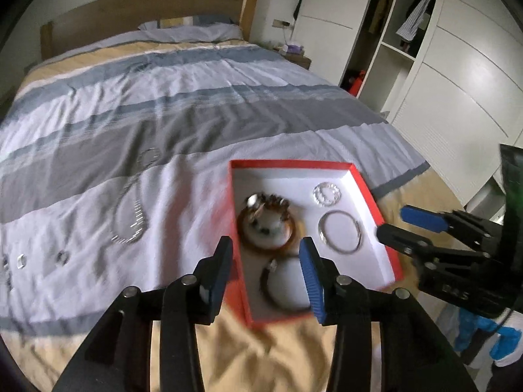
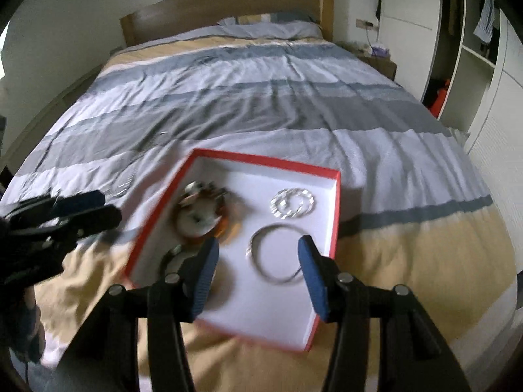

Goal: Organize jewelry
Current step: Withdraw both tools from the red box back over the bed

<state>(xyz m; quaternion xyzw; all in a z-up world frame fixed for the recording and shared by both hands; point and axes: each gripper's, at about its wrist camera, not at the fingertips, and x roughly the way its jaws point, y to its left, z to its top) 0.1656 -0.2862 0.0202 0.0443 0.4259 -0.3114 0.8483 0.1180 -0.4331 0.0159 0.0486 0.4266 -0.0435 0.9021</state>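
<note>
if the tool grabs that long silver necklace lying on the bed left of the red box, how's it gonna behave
The necklace will probably be floppy: it lies in a loose, curved loop on the bedspread, so it should drape and swing from one pinch point. It looks thin and probably light. Fine links may slip between the left tool's wide-open pads, and the soft fabric could give under a pinch.

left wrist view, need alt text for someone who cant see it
An open left gripper hovers over a red box on a striped bed, holding bracelets and a silver bangle. A necklace lies on the bedding outside; the right gripper is alongside.
</note>
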